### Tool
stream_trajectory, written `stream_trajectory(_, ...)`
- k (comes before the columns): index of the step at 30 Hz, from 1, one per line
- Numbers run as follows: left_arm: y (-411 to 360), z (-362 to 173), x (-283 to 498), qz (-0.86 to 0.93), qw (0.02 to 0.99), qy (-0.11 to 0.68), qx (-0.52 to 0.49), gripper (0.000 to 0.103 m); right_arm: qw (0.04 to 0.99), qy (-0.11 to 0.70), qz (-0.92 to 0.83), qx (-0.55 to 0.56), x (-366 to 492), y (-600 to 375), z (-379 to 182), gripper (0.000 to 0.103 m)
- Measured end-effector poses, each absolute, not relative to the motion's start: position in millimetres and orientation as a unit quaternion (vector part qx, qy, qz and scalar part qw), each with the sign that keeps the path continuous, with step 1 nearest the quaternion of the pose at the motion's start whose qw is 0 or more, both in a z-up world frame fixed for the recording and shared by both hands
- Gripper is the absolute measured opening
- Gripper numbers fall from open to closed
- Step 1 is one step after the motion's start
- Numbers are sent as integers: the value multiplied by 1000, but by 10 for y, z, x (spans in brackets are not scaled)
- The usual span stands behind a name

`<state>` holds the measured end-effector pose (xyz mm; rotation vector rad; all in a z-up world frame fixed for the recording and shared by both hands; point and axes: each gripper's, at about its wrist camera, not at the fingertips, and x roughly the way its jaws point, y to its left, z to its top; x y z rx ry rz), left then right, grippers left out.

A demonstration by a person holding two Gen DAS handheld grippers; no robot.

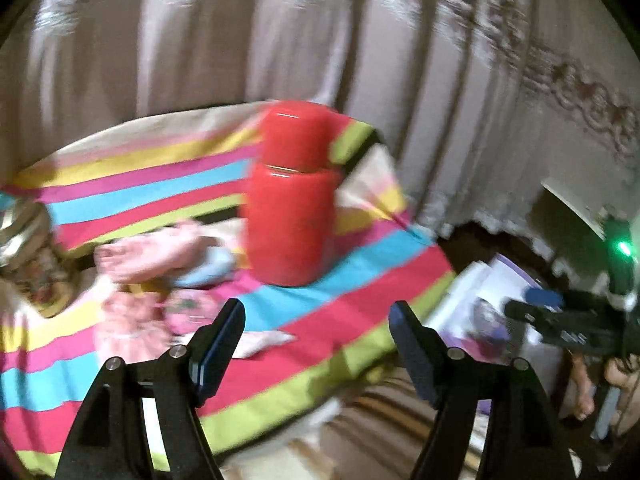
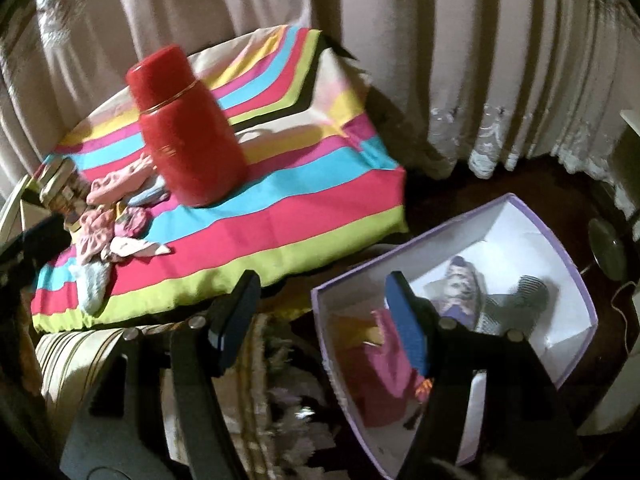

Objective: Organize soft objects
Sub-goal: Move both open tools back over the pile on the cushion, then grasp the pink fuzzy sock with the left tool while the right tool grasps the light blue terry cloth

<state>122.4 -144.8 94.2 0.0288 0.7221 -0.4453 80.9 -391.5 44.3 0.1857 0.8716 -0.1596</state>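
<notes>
Both my left jaws (image 1: 316,344) and right jaws (image 2: 320,316) gape empty; I'll aim low at the socks (image 2: 116,216) heaped by the striped cushion's (image 2: 320,200) left edge, clear of the red flask (image 2: 188,128), then carry them to the box (image 2: 540,240)

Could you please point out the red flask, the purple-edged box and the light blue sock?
red flask (image 2: 192,148), right wrist view, lower body.
purple-edged box (image 2: 532,240), right wrist view, inner wall.
light blue sock (image 2: 93,284), right wrist view, middle.
</notes>
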Motion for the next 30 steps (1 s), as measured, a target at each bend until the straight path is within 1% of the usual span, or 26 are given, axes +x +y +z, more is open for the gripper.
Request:
stream_trajectory(2, -1192, 945, 1337, -181, 918, 352, -1, 75, 900, 423, -68, 82, 849, -3819, 453, 69)
stream_trajectory(6, -531, 818, 1600, -112, 917, 377, -72, 75, 901, 427, -46, 67, 954, -3596, 477, 69)
stream_trajectory(8, -192, 663, 1741, -78, 907, 397, -116, 75, 901, 428, -34, 63, 1005, -3493, 487, 69)
stream_trajectory(11, 113, 414, 1910, -47, 890, 424, -162, 75, 901, 431, -15, 50, 1090, -3294, 484, 69)
stream_trajectory(14, 246, 171, 2038, -23, 874, 448, -185, 75, 899, 436, 5, 39, 1169, -3100, 456, 69)
stream_trajectory(22, 74, -239, 2337, -19, 850, 501, -161, 75, 894, 446, 50, 2, 1325, -2627, 391, 69)
stream_trajectory(25, -97, -318, 2359, -17, 854, 509, -104, 75, 892, 447, 64, -13, 1364, -2485, 394, 69)
stream_trajectory(27, -168, -373, 2362, -21, 856, 510, -82, 61, 891, 447, 70, -19, 1390, -2413, 404, 69)
stream_trajectory(28, -190, -407, 2362, -22, 855, 513, -74, 48, 890, 449, 75, -22, 1403, -2383, 408, 69)
stream_trajectory(29, -196, -423, 2350, -24, 855, 513, -74, 40, 890, 449, 80, -25, 1414, -2346, 413, 69)
stream_trajectory(30, -191, -412, 2331, -24, 857, 509, -76, 37, 889, 449, 85, -28, 1429, -2305, 413, 69)
